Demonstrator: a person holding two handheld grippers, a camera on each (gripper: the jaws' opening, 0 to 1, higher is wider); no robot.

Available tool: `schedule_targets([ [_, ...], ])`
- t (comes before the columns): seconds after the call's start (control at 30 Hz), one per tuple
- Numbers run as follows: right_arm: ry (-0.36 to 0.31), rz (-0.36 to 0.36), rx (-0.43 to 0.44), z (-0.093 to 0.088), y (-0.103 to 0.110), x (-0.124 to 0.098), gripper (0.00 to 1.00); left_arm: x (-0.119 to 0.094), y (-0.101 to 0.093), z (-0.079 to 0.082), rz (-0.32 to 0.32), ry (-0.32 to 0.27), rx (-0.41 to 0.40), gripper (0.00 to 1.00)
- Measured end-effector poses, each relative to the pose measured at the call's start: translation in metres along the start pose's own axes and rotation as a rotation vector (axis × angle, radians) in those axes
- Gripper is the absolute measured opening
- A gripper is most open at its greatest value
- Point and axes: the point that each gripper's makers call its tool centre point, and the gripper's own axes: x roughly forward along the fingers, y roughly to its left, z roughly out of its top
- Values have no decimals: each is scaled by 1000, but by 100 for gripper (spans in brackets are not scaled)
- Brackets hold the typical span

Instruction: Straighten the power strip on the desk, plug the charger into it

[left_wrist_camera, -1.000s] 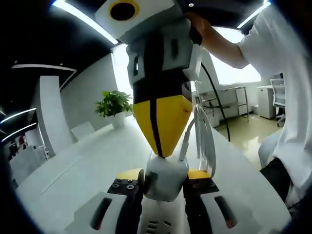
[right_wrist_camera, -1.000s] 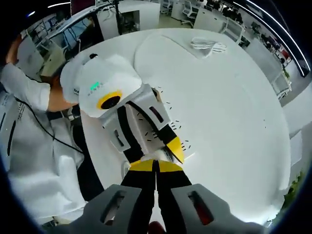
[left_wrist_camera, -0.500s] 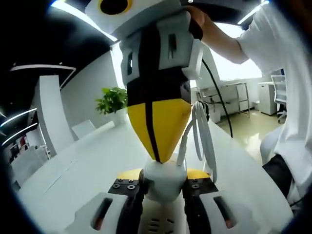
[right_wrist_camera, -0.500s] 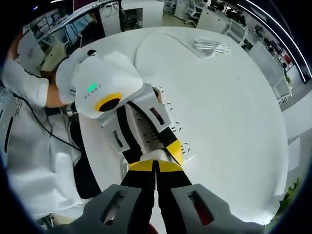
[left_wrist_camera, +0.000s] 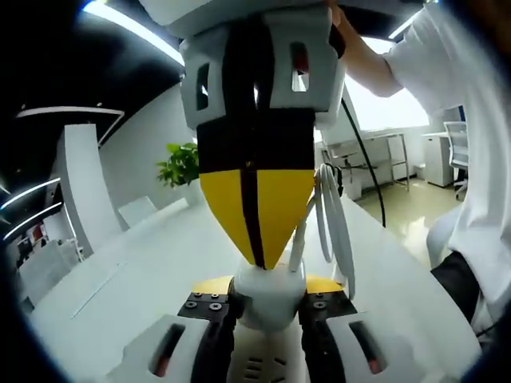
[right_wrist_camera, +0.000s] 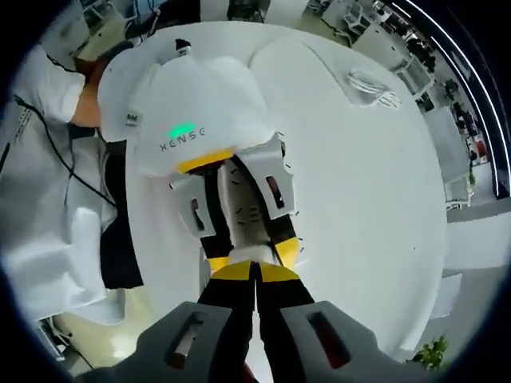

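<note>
A white charger sits between the yellow pads of my left gripper, which is shut on it. Its white cable loops up to the right. Just below it is a white surface with slots, likely the power strip. My right gripper comes down from above, shut, its yellow tip touching the charger's top. In the right gripper view, my right gripper points down at the left gripper. The slotted strip lies between the left gripper's fingers.
The round white table spreads out under both grippers. A coiled white cable lies at its far side. A person in a white shirt stands at the table's edge. A potted plant and a chair are beyond the table.
The right gripper has come closer to the left camera and turned square to it. The right view has shifted with the hand. The left gripper's hold on the charger is unchanged.
</note>
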Motion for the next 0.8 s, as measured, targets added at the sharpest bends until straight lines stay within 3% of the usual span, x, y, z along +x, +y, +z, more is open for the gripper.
schedule_targets([
  [0.47, 25, 52, 1, -1, -4, 0, 0, 1, 1, -2, 3, 9, -1, 33],
  [0.8, 45, 60, -4, -4, -12, 1, 0, 3, 9, -2, 16, 22, -77, 32],
])
